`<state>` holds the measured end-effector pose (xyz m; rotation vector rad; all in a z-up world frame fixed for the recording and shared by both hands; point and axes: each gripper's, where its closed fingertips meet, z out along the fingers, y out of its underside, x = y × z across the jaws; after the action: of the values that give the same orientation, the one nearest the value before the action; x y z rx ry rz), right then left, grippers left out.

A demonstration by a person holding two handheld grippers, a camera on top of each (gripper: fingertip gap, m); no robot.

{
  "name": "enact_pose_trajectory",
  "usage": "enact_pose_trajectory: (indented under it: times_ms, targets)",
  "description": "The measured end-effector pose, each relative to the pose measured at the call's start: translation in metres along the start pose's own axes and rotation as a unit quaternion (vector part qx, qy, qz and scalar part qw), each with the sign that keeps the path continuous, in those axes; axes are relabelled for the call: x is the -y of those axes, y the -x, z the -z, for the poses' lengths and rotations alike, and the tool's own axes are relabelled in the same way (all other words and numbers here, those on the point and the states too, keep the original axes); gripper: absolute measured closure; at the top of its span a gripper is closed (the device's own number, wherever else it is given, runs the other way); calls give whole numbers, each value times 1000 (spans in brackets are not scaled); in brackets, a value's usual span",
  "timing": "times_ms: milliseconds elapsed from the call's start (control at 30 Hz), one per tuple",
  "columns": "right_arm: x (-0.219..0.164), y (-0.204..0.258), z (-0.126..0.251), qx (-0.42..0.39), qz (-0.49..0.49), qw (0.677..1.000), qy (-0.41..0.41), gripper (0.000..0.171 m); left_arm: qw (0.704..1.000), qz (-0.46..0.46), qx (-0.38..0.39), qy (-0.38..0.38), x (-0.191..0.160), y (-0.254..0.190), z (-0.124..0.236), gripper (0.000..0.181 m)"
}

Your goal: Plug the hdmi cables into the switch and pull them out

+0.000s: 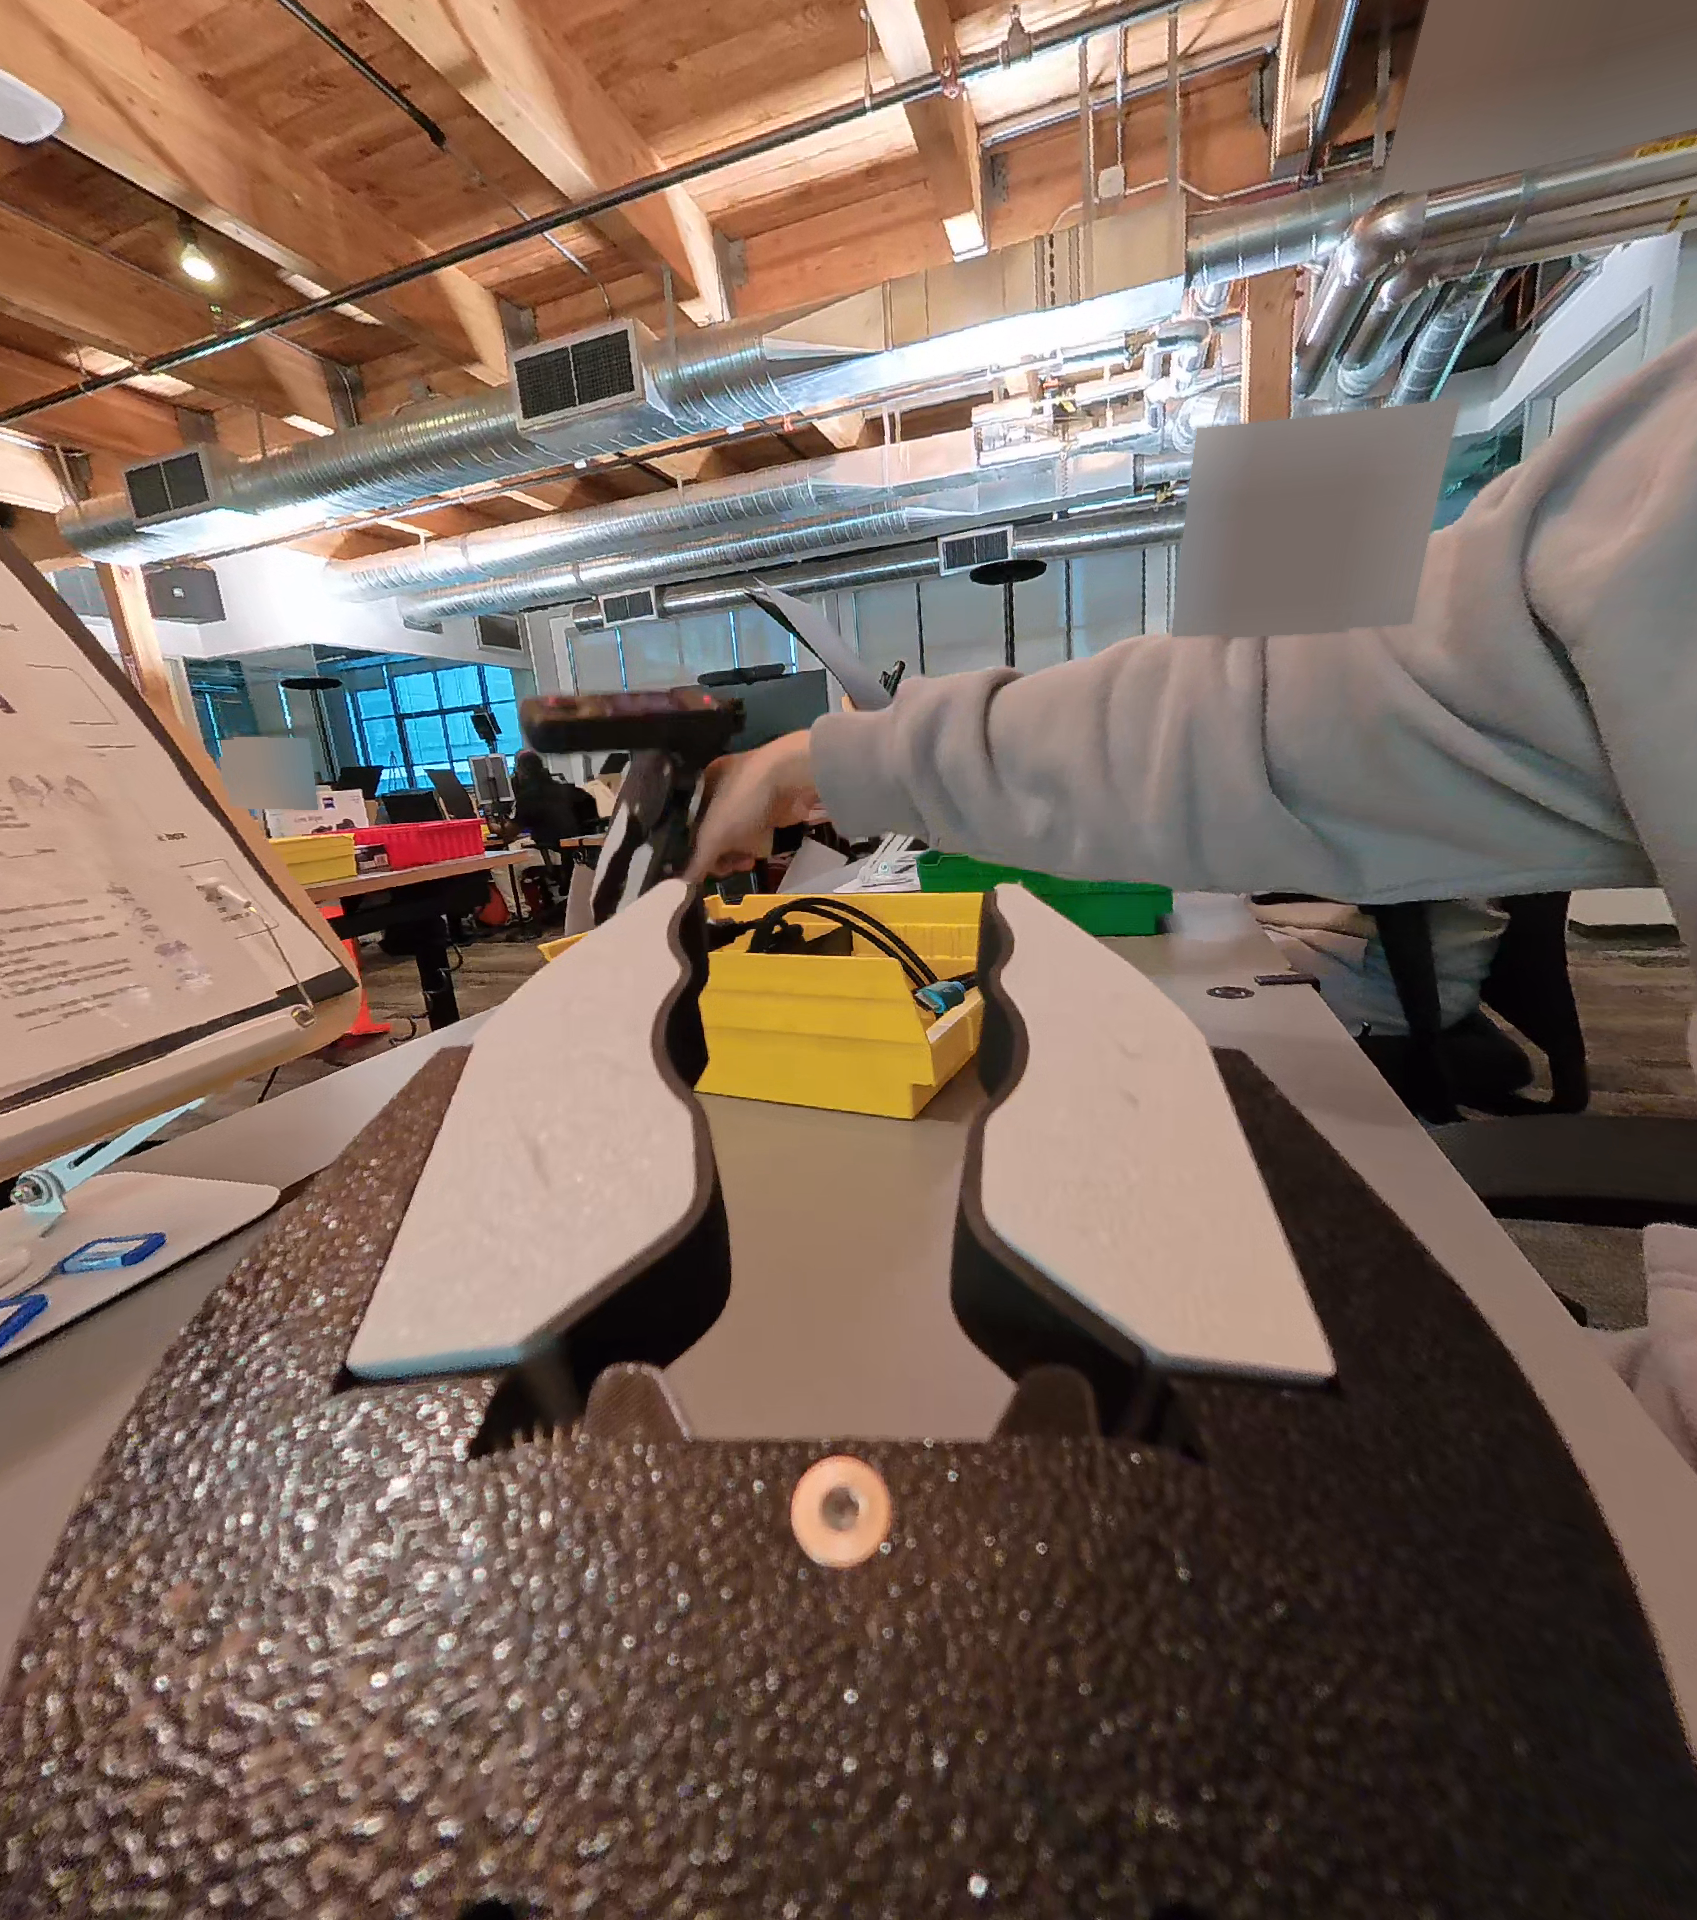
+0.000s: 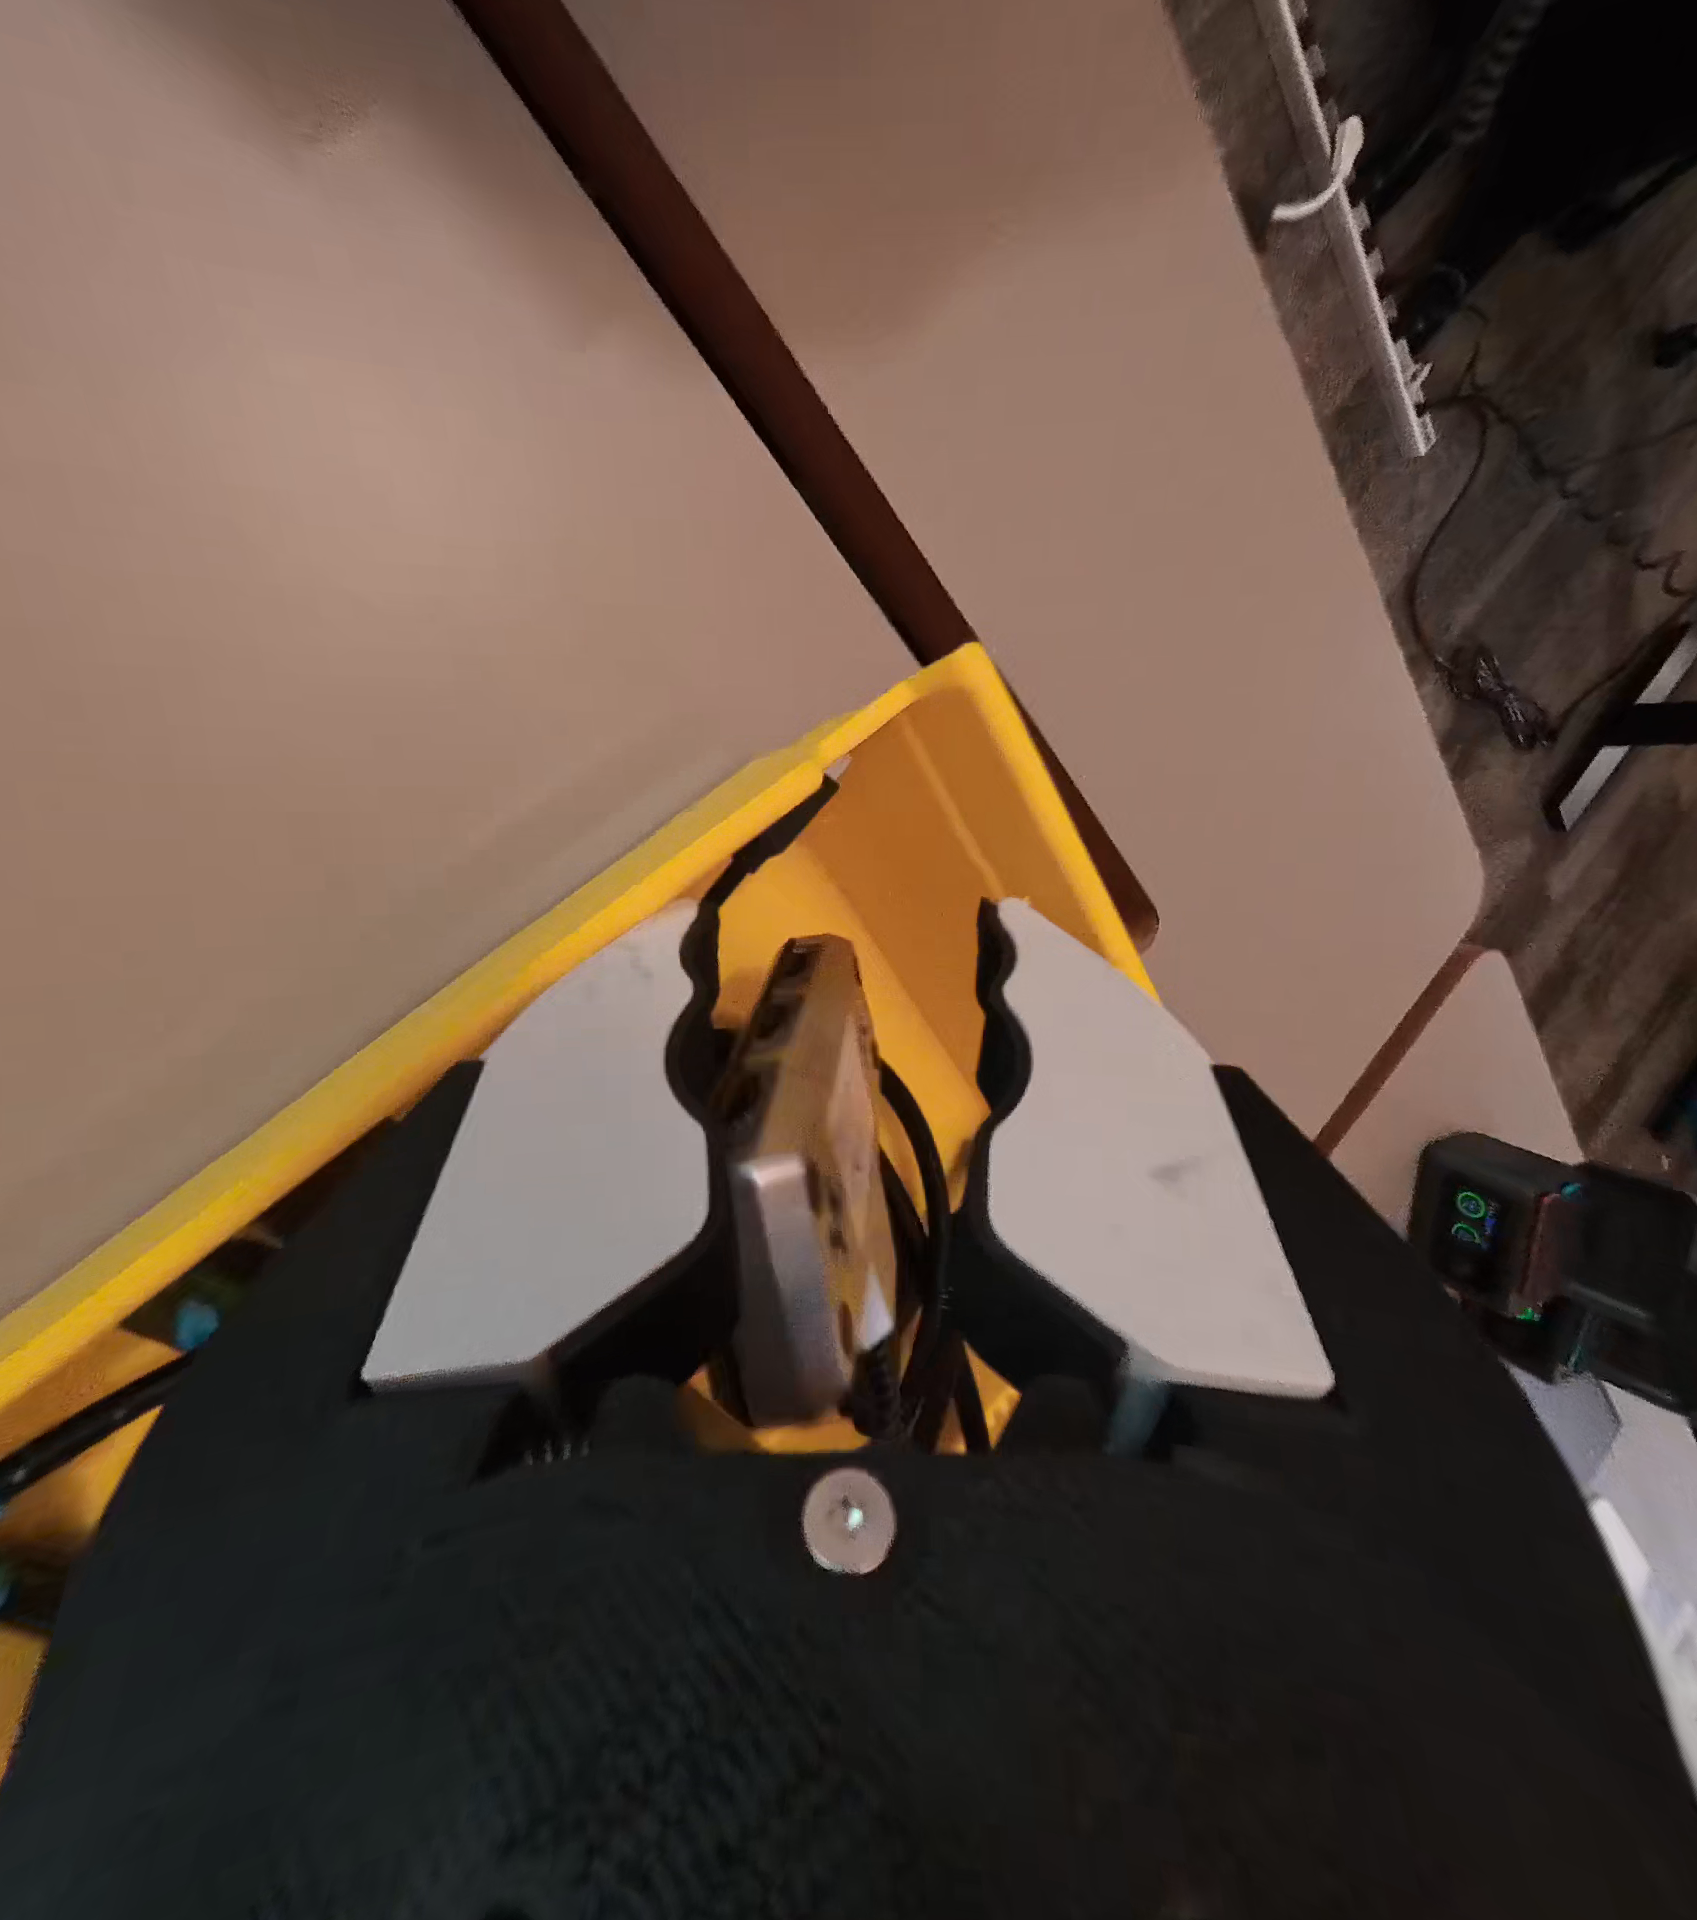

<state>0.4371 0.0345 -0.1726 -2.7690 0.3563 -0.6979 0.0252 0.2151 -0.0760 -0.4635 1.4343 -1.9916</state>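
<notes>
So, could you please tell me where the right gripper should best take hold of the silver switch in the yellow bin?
Probably across the switch's two broad flat faces, coming from above. It stands on edge in the yellow bin, between the open right gripper's fingers, so they could close on those faces, clear of the ports along its edge.

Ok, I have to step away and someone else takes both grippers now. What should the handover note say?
Left gripper: open, empty, low over the table, pointing at the yellow bin.
Right gripper: reaching down into the bin, jaws open around the silver switch, not clamped on it.
Black cables lie in the bin beside the switch; one blue-tipped plug rests at the bin's edge.
Done: nothing plugged in that I can see.
Left: lift out the switch, plug the cables in, then pull them out.
</notes>
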Motion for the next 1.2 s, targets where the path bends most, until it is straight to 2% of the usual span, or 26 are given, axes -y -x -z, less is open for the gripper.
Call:
enact_pose_trajectory:
  times_ms: [33, 133, 233, 367, 433, 567, 633, 733, 800, 900, 1000, 1100, 1200]
  targets:
    - [6, -2, 11, 6, -17, 999, -26, 119, 1000, 1, 0, 0, 0, 0, 0, 132]
    - [22, -10, 57, 24, -67, 990, -120, 99, 1000, 7, -5, 4, -2, 0, -1, 132]
    - [21, -11, 107, 35, -123, 971, -202, 96, 1000, 7, -14, 15, -6, -5, -4, 132]
    - [-24, 10, 158, -3, -186, 949, -255, 90, 999, 5, -7, 43, -16, -6, -11, 132]
    - [-55, 33, 174, -36, -209, 935, -284, 87, 997, 17, 21, 69, -25, 0, -18, 132]
    - [-116, 69, 185, -87, -251, 905, -332, 80, 964, 81, 169, 187, -72, 29, -30, 125]
    - [-154, 65, 183, -135, -290, 893, -317, 76, 955, 99, 198, 197, -90, 24, -48, 125]
    - [-196, 45, 185, -197, -343, 865, -310, 75, 951, 99, 205, 210, -112, 9, -95, 121]
    - [-206, 39, 188, -188, -373, 858, -300, 70, 942, 94, 202, 250, -127, -2, -132, 114]
    - [-203, 38, 197, -190, -380, 835, -349, 71, 927, 32, 238, 289, -140, 1, -179, 112]
    - [-198, 48, 197, -157, -375, 839, -363, 75, 919, 10, 240, 314, -151, -1, -216, 114]
    - [-194, 51, 203, -156, -367, 834, -382, 78, 904, 32, 247, 347, -170, -4, -238, 120]
    - [-193, 52, 208, -151, -362, 835, -386, 78, 876, 37, 280, 391, -194, 5, -243, 124]
